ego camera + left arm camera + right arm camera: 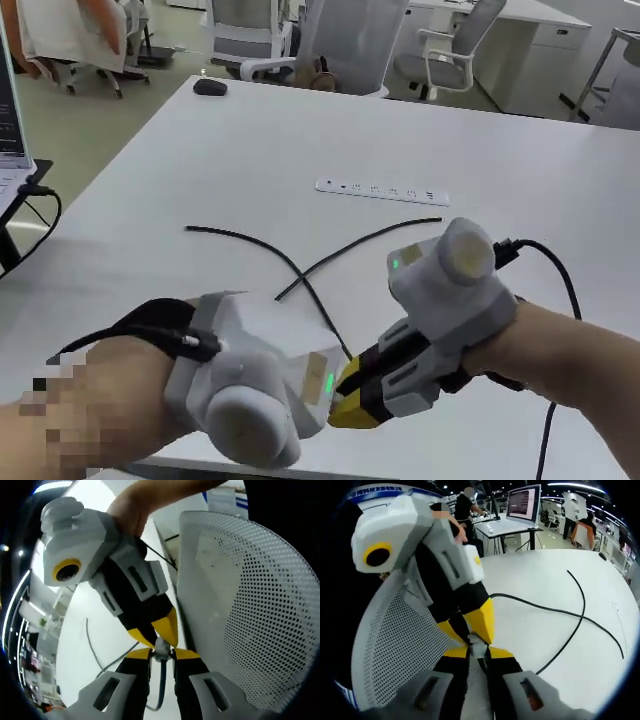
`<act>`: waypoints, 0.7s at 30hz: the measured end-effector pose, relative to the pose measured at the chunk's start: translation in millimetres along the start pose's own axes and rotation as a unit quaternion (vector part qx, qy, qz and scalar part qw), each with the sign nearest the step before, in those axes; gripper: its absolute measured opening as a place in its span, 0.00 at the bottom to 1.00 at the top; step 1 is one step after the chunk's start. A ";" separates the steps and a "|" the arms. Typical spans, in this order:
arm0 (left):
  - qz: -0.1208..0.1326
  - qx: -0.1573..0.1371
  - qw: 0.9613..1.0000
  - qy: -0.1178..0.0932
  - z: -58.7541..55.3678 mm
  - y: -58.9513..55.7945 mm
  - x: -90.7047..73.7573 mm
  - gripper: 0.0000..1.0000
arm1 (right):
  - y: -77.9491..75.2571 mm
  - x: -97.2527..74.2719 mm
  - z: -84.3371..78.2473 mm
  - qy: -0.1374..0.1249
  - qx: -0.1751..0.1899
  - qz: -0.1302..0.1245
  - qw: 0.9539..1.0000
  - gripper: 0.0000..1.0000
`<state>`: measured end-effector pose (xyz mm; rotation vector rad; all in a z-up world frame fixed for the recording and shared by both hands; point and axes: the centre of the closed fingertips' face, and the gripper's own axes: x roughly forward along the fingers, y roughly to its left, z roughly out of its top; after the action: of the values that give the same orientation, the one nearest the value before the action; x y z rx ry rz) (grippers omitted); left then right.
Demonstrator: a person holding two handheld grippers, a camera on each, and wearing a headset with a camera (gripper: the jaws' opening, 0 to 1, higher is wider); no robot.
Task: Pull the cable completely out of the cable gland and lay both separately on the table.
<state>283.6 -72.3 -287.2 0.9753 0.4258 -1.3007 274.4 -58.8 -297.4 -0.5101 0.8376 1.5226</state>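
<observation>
The big white bench (300,140) fills most of the head view. In the left gripper view, a white chair back full of little holes (250,605) stands at 3 o'clock.

The two grippers meet nose to nose at 6 o'clock in the head view. One comes in from 8 o'clock and the other from 3 o'clock.

The left claw (163,654) is almost closed. Its two yellow tips pinch the small grey cable gland (161,647) from both sides. The right claw (479,652) is almost closed too, and its yellow tips nip the same little grey part from the other end. So the gland is up in the air between both claws, just above the near edge of the bench.

A long white power strip (380,190) lies flat, just past the middle toward 12 o'clock.

A thin black cable (250,240) lies on the bench. It starts at 9 o'clock from the middle and runs down to the claws. A second thin black cable (370,238) crosses over it and points to 2 o'clock. I cannot tell if they are one piece.

In the left gripper view, a dark bit of cable runs down out of the gland between the left claw's jaws.

A small black mouse (210,87) sits far off at 11 o'clock.
</observation>
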 end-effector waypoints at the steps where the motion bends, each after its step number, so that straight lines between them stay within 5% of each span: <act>1: -0.005 -0.015 1.000 -0.003 -0.8 -1.3 0.6 0.17 | 0.2 0.9 -1.1 0.004 -0.006 -0.005 1.000 0.12; 5: -0.034 -0.099 0.994 -0.015 -5.2 -5.4 4.1 0.17 | 0.1 3.4 -5.1 0.027 -0.054 -0.034 0.998 0.12; 9: -0.050 -0.171 0.983 -0.043 -3.3 -4.6 4.7 0.17 | -0.4 5.0 -7.4 0.058 -0.117 -0.072 0.989 0.12; 12: -0.061 -0.232 0.969 -0.058 -3.9 -4.1 3.5 0.17 | -1.4 3.5 -5.4 0.064 -0.155 -0.100 0.981 0.11; 14: -0.071 -0.273 0.957 -0.067 -3.8 -3.4 2.3 0.17 | -1.3 2.7 -4.5 0.067 -0.180 -0.120 0.974 0.11; 15: -0.076 -0.303 0.947 -0.072 -3.4 -3.3 1.8 0.17 | -1.9 2.3 -3.9 0.071 -0.201 -0.134 0.968 0.11; 17: -0.075 -0.318 0.942 -0.076 -4.3 -1.7 1.7 0.17 | -2.1 2.5 -4.3 0.071 -0.211 -0.151 0.963 0.12; 18: -0.071 -0.312 0.944 -0.075 -4.9 -0.9 1.5 0.17 | -2.9 2.4 -4.0 0.067 -0.208 -0.158 0.963 0.12; 19: -0.061 -0.294 0.951 -0.072 -4.6 -0.6 0.6 0.18 | -4.2 2.5 -3.0 0.059 -0.204 -0.161 0.964 0.12; 21: -0.061 -0.264 0.960 -0.063 -3.2 -5.8 -0.3 0.18 | 1.5 4.7 -4.2 0.036 -0.156 -0.130 0.978 0.13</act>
<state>278.9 -69.4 -290.8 0.4195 0.7001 -1.2589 271.6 -58.9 -303.3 -0.8756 0.5602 1.4027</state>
